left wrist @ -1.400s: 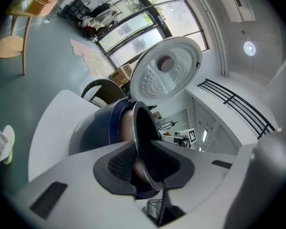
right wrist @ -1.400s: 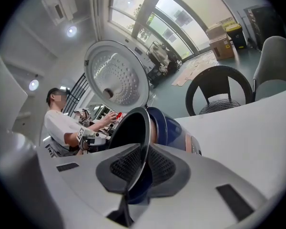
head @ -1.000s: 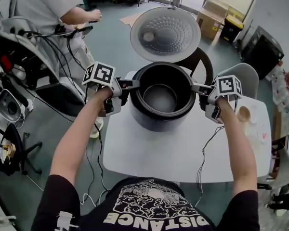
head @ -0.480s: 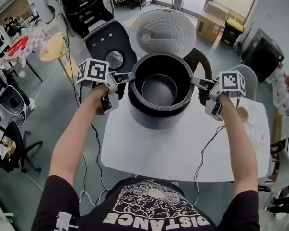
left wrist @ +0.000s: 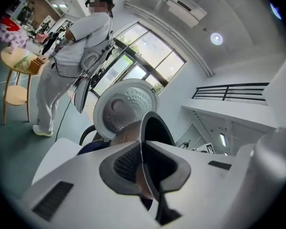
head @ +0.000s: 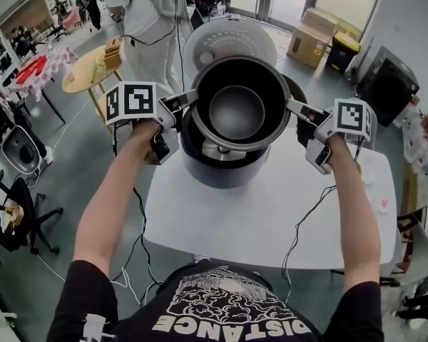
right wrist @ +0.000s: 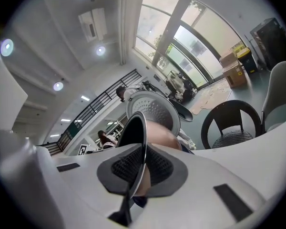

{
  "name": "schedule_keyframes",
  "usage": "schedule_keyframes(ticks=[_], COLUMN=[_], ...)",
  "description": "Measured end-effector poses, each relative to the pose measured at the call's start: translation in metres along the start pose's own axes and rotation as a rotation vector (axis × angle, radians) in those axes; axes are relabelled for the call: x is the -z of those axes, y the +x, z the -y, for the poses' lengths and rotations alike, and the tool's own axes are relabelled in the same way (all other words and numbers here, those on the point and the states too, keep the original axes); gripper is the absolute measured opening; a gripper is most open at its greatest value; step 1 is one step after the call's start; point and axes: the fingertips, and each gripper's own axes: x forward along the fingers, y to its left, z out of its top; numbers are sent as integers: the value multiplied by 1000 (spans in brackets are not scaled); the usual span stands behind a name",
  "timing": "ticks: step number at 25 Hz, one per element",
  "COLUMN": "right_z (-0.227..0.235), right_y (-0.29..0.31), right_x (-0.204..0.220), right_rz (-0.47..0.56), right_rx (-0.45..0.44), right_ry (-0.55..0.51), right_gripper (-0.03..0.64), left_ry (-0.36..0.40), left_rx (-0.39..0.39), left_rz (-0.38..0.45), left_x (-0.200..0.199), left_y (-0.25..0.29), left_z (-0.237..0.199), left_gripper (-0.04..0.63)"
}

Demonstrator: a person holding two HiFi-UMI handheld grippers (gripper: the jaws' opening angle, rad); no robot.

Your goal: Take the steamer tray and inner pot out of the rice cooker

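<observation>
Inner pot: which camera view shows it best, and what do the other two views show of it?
The head view: it looks down into the inner pot, showing its whole rim and inside, raised above the rice cooker. Each gripper view shows only a slice of rim and wall, edge-on, pinched between the jaws.

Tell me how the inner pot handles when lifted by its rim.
The inner pot looks rigid: no bend in its rim between left gripper and right gripper. Its smooth metal lip is probably slippery. Pinched at two opposite points, it may pivot and tip.

Dark round inner pot [head: 237,109] hangs upright above the open navy rice cooker [head: 221,173].
</observation>
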Motion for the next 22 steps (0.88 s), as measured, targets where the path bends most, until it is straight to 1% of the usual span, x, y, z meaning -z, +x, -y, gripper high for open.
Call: schedule_keyframes(ticks=[2,5,9,12,15,19,22], right_z=[-3,-4,16,33,38,51,68], right_y=[-13,-42,-117,-171,-182,-194,-248], right_x=[-3,-7,-15,-17,-14,-11,2], right_rz=[24,66,125,167,198,245,276], right_rx=[4,15,61,113,176,252,286], right_ry=[-20,-20,-23,-9,-1,39,60], right_gripper=[41,41,41,41,41,41,41], left_ry=[27,65,100,113,115,115,118], left_rx=[6,24,71,111,152,206,232], left_rz=[16,27,14,-19,-60,-128,-169], left_x=[0,4,27,48,51,56,92], left_y=[3,15,58,92,107,135,164], left_z=[13,36,93,130,130,129,162], left_gripper=[38,38,38,38,40,40,40])
